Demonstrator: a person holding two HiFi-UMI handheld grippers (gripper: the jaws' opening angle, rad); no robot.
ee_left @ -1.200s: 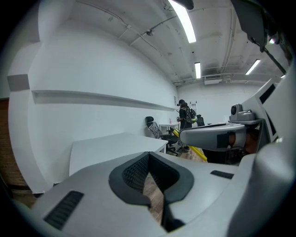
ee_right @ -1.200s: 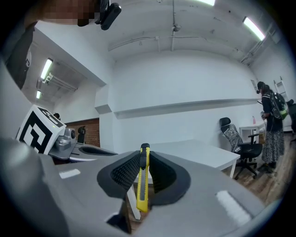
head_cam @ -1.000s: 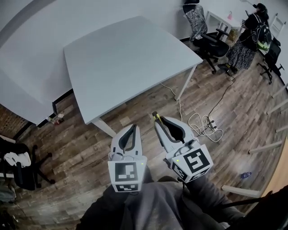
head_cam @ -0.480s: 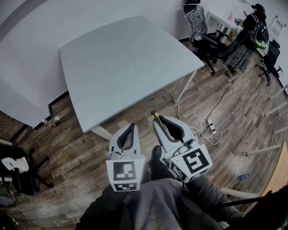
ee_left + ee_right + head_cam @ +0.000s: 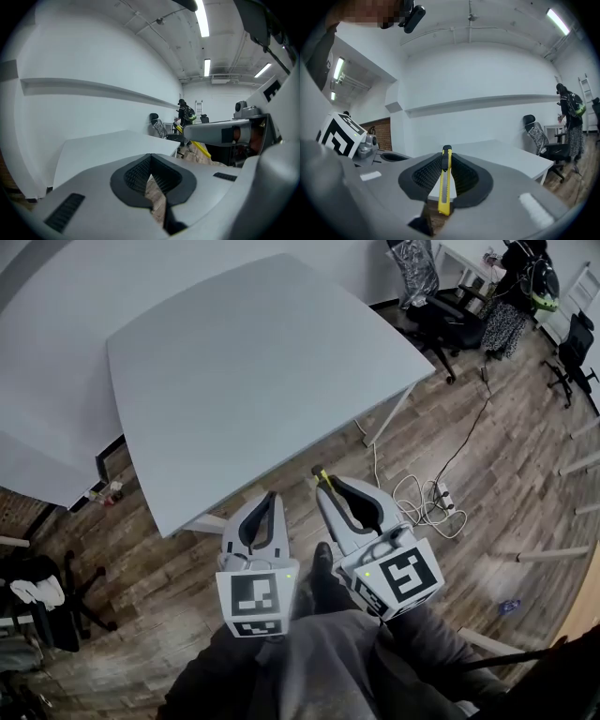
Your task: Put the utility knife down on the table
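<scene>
The left tongs point(image 5: 269, 499) and right tongs point(image 5: 328, 488) are pale grey with black ribbed pads point(image 5: 423, 176). Each carries a white cube point(image 5: 256, 601) with black square markers and 1 green light. The person wears grey clothing point(image 5: 309, 662) and a dark shoe point(image 5: 322, 570).

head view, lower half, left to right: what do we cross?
In order: black chair → left tool, shut and empty → right tool, shut on the knife → cable coil on the floor.
</scene>
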